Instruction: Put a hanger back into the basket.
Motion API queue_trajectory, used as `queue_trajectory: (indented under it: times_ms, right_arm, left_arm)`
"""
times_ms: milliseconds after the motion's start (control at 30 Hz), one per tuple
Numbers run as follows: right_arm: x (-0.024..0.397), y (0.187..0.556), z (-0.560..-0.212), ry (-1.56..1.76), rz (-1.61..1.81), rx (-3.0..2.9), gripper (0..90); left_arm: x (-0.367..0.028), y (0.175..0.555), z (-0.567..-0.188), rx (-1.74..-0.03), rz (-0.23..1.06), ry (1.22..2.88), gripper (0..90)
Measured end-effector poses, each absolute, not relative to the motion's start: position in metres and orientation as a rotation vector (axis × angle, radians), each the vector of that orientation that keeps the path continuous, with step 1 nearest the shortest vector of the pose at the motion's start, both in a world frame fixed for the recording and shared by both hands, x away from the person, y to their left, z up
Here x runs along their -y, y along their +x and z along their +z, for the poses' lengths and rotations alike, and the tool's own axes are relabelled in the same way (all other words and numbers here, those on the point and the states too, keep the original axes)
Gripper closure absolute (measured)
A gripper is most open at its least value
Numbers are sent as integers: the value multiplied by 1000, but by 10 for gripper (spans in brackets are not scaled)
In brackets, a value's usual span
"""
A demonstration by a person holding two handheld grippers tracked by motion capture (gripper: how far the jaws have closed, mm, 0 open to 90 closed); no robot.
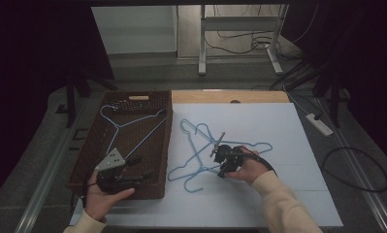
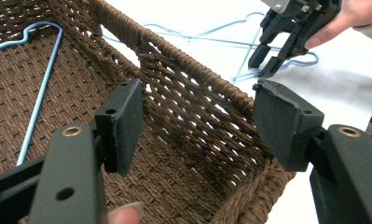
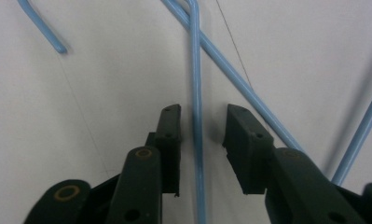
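Note:
Two light-blue wire hangers (image 1: 201, 150) lie crossed on the white board (image 1: 264, 121). My right gripper (image 1: 220, 165) points down at them. In the right gripper view its jaws straddle one hanger wire (image 3: 196, 70), with a small gap on each side, so the right gripper (image 3: 200, 126) is open around the wire. A second wire (image 3: 239, 79) crosses behind it. Another blue hanger (image 1: 133, 124) lies inside the brown wicker basket (image 1: 169, 126). My left gripper (image 1: 141, 169) hovers wide open over the basket's near right corner (image 2: 174, 51), holding nothing.
The basket sits at the left of the board, its right wall next to the hangers. A wooden strip (image 1: 230, 96) borders the board's far edge. Beyond it are table legs (image 1: 201, 43), floor cables and a power strip (image 1: 319, 124) at the right.

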State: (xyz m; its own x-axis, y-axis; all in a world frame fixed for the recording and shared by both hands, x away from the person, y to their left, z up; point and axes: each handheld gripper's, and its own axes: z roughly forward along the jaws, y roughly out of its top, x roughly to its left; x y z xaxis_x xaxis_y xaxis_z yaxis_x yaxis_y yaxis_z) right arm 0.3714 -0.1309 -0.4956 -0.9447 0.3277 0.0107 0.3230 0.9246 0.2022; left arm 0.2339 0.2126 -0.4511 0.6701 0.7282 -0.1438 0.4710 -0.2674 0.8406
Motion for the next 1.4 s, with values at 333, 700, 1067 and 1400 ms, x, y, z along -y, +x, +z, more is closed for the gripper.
queue_trajectory:
  times_ms: [333, 700, 1067, 1400]
  right_arm:
    - [124, 368, -495, 480, 262, -3058, 875]
    - [144, 364, -481, 551, 416, -3018, 881]
    - [186, 363, -446, 684, 716, -2926, 882]
    - [214, 361, -420, 749, 876, -2861, 883]
  left_arm:
    - [-212, 234, -452, -936, 337, 1926, 349]
    - [-213, 234, -451, -937, 348, 1916, 350]
    - [-212, 234, -449, -935, 358, 1911, 352]
    - [-211, 234, -447, -931, 369, 1905, 353]
